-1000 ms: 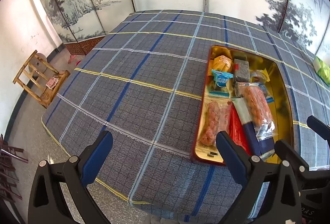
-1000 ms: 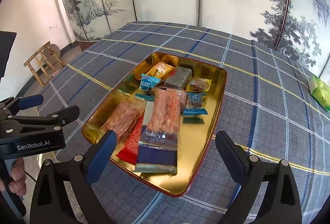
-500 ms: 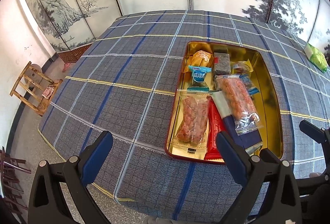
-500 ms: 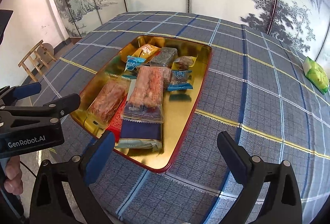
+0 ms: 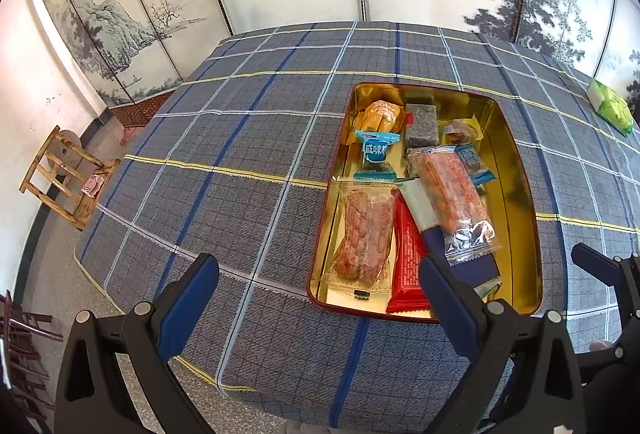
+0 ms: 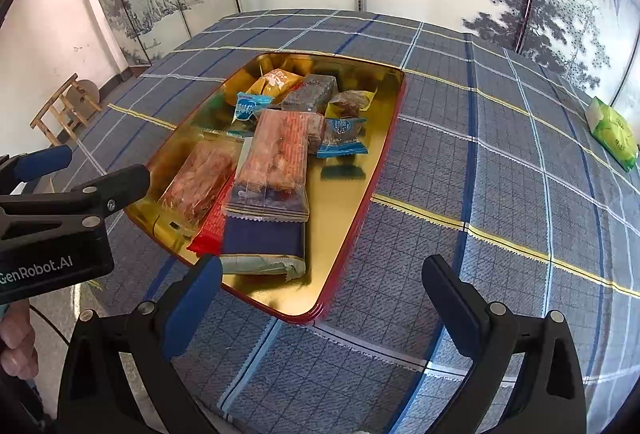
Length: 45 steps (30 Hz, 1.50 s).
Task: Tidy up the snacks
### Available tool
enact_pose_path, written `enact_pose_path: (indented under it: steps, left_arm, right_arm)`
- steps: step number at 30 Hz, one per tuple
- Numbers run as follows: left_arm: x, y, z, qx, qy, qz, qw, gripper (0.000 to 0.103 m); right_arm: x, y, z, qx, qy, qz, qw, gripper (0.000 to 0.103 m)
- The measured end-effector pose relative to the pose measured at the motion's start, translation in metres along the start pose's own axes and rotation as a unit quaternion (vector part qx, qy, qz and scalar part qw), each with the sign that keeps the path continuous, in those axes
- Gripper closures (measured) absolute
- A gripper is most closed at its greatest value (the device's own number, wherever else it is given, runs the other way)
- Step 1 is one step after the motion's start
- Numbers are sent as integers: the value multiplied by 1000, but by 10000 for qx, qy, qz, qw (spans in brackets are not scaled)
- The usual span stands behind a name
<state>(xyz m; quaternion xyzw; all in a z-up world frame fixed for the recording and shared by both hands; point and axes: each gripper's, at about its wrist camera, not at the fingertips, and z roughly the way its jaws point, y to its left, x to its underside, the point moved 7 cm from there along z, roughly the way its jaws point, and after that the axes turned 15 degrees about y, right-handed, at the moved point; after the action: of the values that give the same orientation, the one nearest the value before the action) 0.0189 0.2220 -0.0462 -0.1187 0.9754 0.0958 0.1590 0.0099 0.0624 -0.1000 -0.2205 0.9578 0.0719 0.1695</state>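
A gold tray with a red rim (image 5: 516, 170) (image 6: 360, 202) lies on the plaid tablecloth and holds several wrapped snacks. Among them are two clear packs of reddish snacks (image 5: 366, 230) (image 6: 280, 150), a red packet (image 5: 408, 258), a navy packet (image 6: 262, 238), a yellow bun pack (image 5: 380, 114) and a dark bar (image 5: 420, 120). My left gripper (image 5: 316, 286) hovers open over the table's near edge, left of the tray's near end. My right gripper (image 6: 320, 282) is open above the tray's near right corner. Neither holds anything.
A green packet (image 5: 610, 106) (image 6: 612, 132) lies alone at the table's far right edge. A wooden stool (image 5: 64, 178) stands on the floor to the left. Painted screens close off the back. A hand (image 6: 16, 346) holds the left gripper.
Both grippers have swung and shifted, so the tray sits more centrally in the left view and further left in the right view. Nothing on the table has moved.
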Motion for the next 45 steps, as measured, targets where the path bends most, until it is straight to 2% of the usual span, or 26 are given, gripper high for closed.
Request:
enact_pose_path:
  steps: [16, 45]
  left_arm:
    - [0, -3, 3, 5, 7, 22, 10000, 3]
    - [0, -3, -1, 26, -27, 37, 10000, 3]
  right_arm:
    - [2, 1, 6, -154, 127, 60, 9998, 3]
    - [6, 10, 5, -186, 189, -73, 9996, 3]
